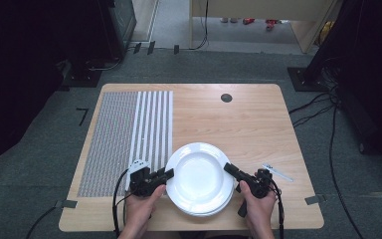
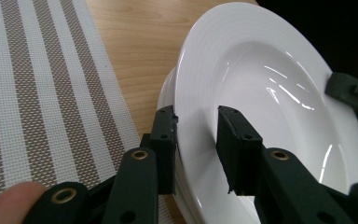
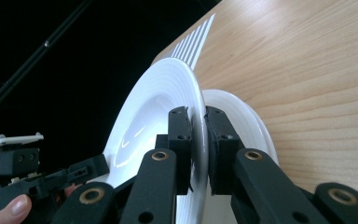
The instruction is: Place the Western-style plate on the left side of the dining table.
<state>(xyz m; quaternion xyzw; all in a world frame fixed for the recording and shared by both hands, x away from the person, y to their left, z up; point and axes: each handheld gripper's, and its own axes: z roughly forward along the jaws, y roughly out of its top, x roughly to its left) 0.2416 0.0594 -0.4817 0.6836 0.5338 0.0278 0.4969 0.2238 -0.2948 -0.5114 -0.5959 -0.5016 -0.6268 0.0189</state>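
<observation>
A stack of white plates sits at the near middle of the wooden table (image 1: 238, 119). The top plate (image 1: 199, 174) (image 2: 270, 93) (image 3: 154, 107) is tilted up off the lower plate (image 3: 233, 112) (image 2: 165, 93) on its right side. My right gripper (image 1: 227, 168) (image 3: 196, 114) is shut on the top plate's right rim. My left gripper (image 1: 168, 174) (image 2: 196, 114) straddles the left rim: one jaw lies against the rim's outer edge, the other stands off above the plate's face. The right gripper's jaw tip (image 2: 349, 91) shows across the plate.
A brown and white striped placemat (image 1: 129, 134) (image 2: 37, 93) covers the table's left part, right beside the plates. A small pale utensil-like piece (image 1: 278, 173) lies right of my right hand. A dark round grommet (image 1: 226, 97) sits near the far edge.
</observation>
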